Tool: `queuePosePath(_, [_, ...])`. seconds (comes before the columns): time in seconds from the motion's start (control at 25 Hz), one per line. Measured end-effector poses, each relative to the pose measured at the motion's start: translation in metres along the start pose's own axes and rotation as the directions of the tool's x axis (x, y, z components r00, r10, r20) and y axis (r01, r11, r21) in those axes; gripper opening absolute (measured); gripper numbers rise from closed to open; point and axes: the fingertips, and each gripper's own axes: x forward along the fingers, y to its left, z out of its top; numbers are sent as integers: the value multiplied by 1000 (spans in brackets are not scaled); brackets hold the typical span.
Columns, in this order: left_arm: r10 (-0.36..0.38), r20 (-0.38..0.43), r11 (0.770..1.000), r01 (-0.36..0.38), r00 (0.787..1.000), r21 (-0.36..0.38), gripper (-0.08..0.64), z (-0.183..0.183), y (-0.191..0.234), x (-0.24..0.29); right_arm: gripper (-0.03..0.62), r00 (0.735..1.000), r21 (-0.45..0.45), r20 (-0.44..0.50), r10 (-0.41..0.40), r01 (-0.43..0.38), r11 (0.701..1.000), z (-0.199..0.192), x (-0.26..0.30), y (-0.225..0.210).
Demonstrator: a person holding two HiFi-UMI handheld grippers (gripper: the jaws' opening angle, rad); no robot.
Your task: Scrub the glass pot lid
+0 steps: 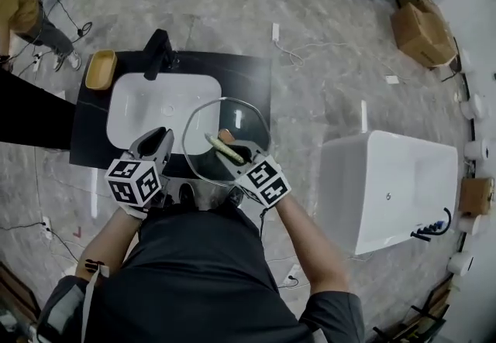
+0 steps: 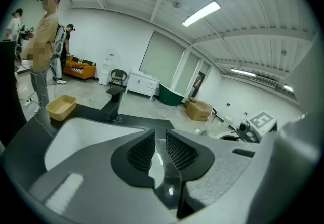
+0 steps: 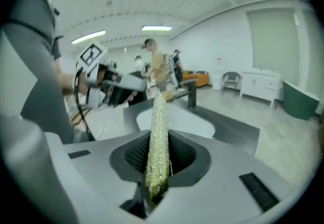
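Pinching the lid (image 1: 232, 118) at its left rim, the left gripper (image 1: 165, 137) is holding it with its jaws nearly together; in the left gripper view only a thin pale strip of glass is showing between the ribbed pads (image 2: 178, 151). The right gripper (image 1: 235, 156) is clamping a yellow-green sponge (image 1: 224, 148), its jaws pressing both flat sides while the sponge is sticking out edge-on past them. In the head view the sponge is lying across the middle of the lid, just beside a small brown knob (image 1: 225, 134), though whether it is touching the glass is not clear.

The lid is sitting over the right edge of the white sink (image 1: 139, 113) and the black counter (image 1: 249, 74), close in front of the person's body. A black tap (image 1: 157, 53) is standing at the far side of the sink, and a yellow tub (image 1: 101, 70) is resting on the counter's far left corner. A white bathtub (image 1: 387, 186) is standing on the floor well to the right, and cardboard boxes (image 1: 422, 28) are lying beyond it. A bystander (image 2: 43, 51) is standing far off to the left.
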Motion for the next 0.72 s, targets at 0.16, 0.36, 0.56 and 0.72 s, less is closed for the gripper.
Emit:
queuePosePath(0.16, [-61, 79, 998, 60, 995, 8, 71, 44, -22, 8, 64, 935, 95, 252, -250, 233, 968, 71, -58, -38])
queuePosePath(0.36, [-132, 194, 986, 109, 972, 123, 71, 103, -52, 1, 64, 788, 310, 316, -529, 441, 842, 108, -109, -63])
queuePosePath(0.56, [-170, 275, 933, 65, 946, 353, 71, 134, -85, -20, 64, 698, 318, 337, -632, 548, 774, 143, -137, -66])
queuePosePath(0.72, [-200, 321, 891, 35, 926, 453, 71, 135, -106, -36, 64, 645, 292, 433, -630, 560, 775, 173, -150, -50])
